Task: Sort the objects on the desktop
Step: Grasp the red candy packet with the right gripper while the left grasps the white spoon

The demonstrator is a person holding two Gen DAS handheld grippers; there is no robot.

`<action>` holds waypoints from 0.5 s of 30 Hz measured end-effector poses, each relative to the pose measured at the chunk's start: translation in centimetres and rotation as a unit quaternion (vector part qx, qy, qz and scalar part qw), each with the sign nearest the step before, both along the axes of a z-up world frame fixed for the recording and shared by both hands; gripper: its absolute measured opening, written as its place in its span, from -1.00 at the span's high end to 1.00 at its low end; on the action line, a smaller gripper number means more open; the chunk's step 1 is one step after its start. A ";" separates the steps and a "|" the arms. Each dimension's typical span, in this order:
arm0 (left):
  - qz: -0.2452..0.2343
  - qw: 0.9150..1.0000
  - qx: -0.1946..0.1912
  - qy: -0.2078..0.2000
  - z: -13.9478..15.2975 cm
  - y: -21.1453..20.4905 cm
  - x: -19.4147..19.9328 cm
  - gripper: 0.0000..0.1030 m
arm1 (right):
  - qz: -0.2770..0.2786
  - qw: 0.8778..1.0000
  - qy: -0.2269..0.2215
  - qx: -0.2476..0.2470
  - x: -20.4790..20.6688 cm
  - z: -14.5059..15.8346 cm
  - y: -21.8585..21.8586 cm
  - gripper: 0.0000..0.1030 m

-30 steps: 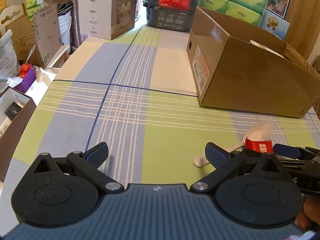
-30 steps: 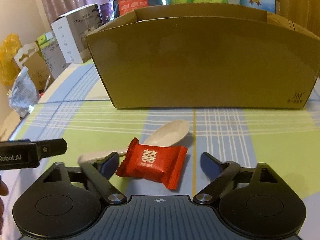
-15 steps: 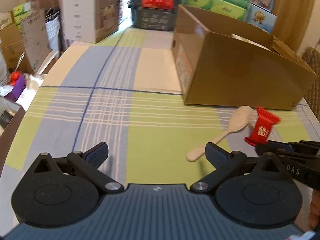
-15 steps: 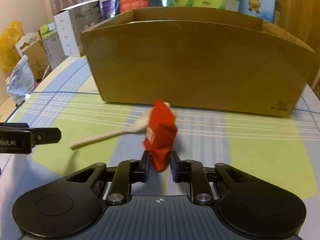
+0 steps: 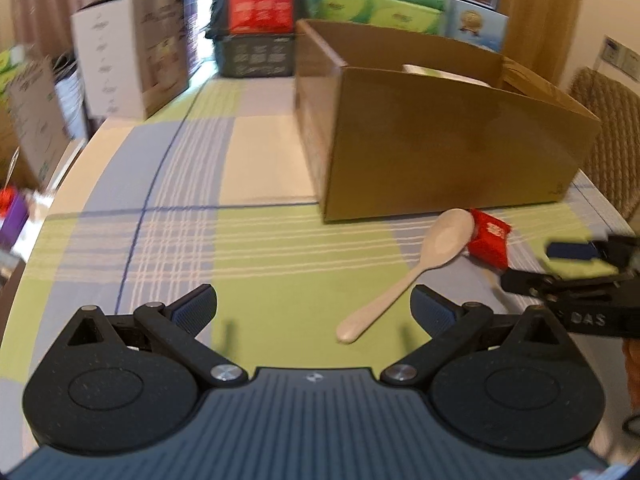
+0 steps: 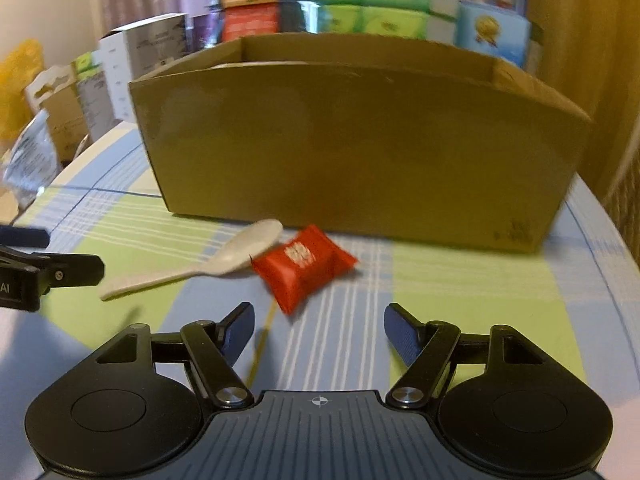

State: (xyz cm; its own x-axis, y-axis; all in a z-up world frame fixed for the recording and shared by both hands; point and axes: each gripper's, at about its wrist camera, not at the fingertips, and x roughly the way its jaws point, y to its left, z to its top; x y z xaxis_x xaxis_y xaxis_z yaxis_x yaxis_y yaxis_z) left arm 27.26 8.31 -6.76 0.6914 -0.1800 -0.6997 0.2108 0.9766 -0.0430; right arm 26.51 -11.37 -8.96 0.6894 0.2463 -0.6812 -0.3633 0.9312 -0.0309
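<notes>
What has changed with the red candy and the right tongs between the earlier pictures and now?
Half a second ago the right tongs were shut on the red candy; now they are open and the candy lies on the tablecloth, beside the bowl of the white spoon, in front of the cardboard box. The left tongs stayed open and empty; the spoon and the box kept their places.
</notes>
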 end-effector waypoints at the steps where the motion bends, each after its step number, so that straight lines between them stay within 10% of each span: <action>1: -0.013 1.000 0.008 -0.006 0.0 -0.5 0.0 -0.96 | 0.019 1.000 -0.004 -0.010 0.5 -0.1 0.2 -0.34; 15: -0.172 0.985 0.012 0.011 -1.5 -4.2 3.2 -0.96 | 0.245 0.966 0.025 -0.076 5.9 -0.7 -0.6 -0.34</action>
